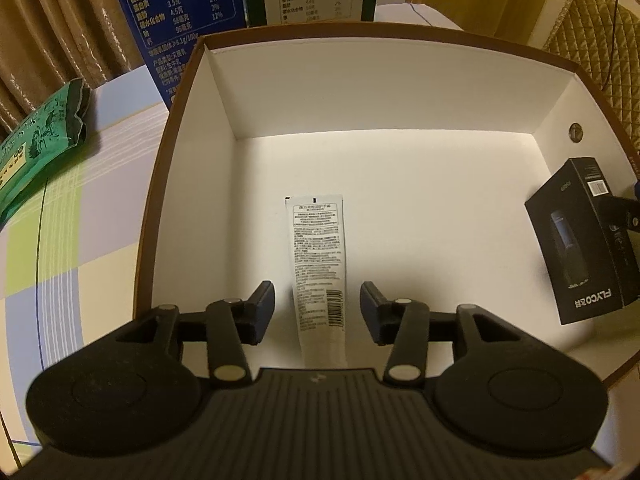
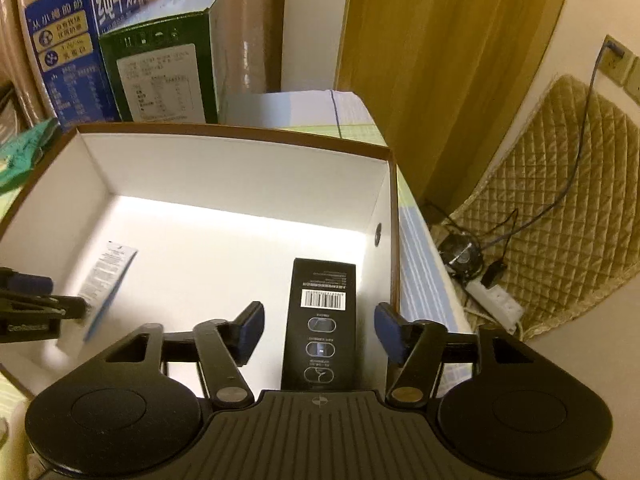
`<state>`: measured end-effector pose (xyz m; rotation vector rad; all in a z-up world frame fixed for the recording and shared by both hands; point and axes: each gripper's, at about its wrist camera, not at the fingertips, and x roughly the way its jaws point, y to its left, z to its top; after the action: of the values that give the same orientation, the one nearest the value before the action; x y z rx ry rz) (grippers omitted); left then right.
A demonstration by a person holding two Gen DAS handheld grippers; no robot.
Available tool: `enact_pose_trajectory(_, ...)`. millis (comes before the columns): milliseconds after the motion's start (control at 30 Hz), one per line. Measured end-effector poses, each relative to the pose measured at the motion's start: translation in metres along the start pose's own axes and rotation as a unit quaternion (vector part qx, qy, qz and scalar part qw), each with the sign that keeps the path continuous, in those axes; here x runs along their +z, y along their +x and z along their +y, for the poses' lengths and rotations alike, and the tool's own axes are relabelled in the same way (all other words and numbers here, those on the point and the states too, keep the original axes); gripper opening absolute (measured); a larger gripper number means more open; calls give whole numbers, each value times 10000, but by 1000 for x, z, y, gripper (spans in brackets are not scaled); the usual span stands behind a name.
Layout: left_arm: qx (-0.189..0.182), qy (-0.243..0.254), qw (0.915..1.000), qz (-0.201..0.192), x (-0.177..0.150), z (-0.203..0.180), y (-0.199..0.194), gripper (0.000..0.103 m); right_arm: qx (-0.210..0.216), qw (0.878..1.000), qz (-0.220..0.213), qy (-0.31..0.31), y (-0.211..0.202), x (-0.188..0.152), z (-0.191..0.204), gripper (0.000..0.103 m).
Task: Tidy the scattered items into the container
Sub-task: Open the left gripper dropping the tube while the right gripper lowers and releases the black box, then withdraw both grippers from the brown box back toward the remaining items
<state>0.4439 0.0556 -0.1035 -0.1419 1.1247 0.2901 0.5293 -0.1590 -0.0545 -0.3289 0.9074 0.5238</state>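
A brown box with a white inside [image 1: 192, 128] [image 2: 240, 160] stands on the table. A white tube [image 1: 318, 264] lies on its floor, also in the right wrist view [image 2: 106, 276]. My left gripper [image 1: 317, 312] is open, its fingers either side of the tube without touching it. A black FLYCO box [image 1: 580, 244] [image 2: 322, 320] is in the box at the right side. My right gripper [image 2: 319, 332] is open, its fingers wide on both sides of the black box. The left gripper shows at the left edge of the right wrist view [image 2: 32, 308].
A green packet [image 1: 40, 152] lies on the checked tablecloth [image 1: 72, 264] left of the box. A blue milk carton [image 1: 176, 20] [image 2: 80, 52] and a dark green carton [image 2: 168, 76] stand behind it. Right of the table are a quilted cushion [image 2: 560, 200], cables and a power strip [image 2: 496, 300].
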Motion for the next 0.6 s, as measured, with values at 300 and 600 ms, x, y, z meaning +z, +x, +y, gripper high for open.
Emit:
enact_pose_trajectory(300,-97,94,9999,-86,-3,-8,-16,58,157,9998,-28,-68,-14,-8,5,72)
enact_pose_trajectory(600,-283,75,9991,-303,-9,-10,-44,70,353,9992,-118,-129,-34,-13,11,90)
